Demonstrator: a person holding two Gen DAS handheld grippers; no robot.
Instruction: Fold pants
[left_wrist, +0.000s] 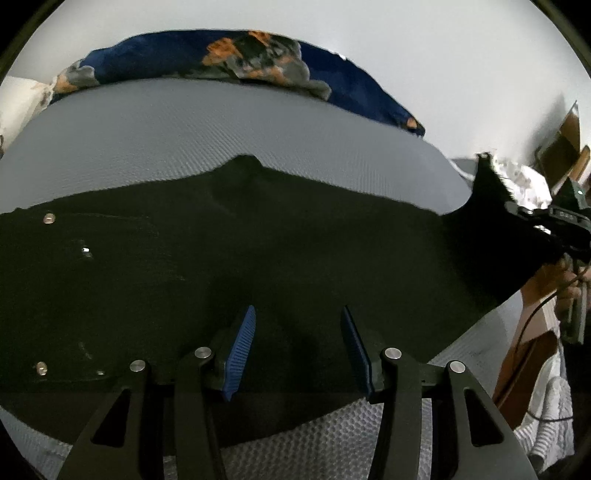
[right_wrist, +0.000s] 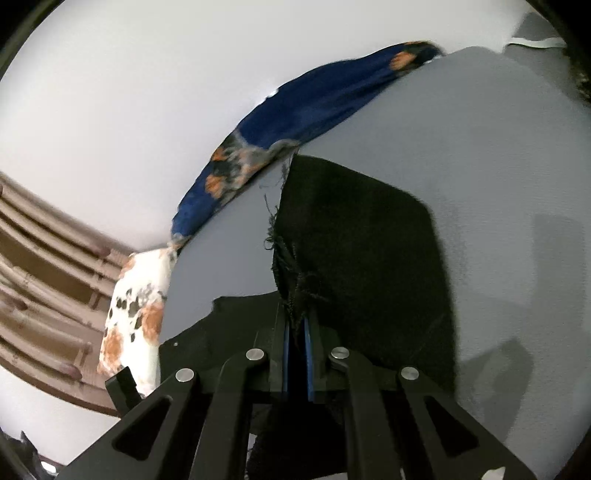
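Observation:
Black pants (left_wrist: 258, 251) lie spread across a grey mattress (left_wrist: 184, 125), with metal studs near the waist at the left. My left gripper (left_wrist: 298, 314) is open, its blue pads just above the pants' near edge, holding nothing. My right gripper (right_wrist: 296, 325) is shut on the frayed leg end of the pants (right_wrist: 354, 240) and lifts it off the bed. In the left wrist view the right gripper (left_wrist: 554, 218) holds that raised leg end at the far right.
A blue floral blanket (left_wrist: 229, 55) lies bunched along the mattress's far edge against a white wall. A white floral pillow (right_wrist: 136, 302) and a brown slatted headboard (right_wrist: 40, 266) stand at the left of the right wrist view. The person's hand and cable (left_wrist: 565, 291) show at the right.

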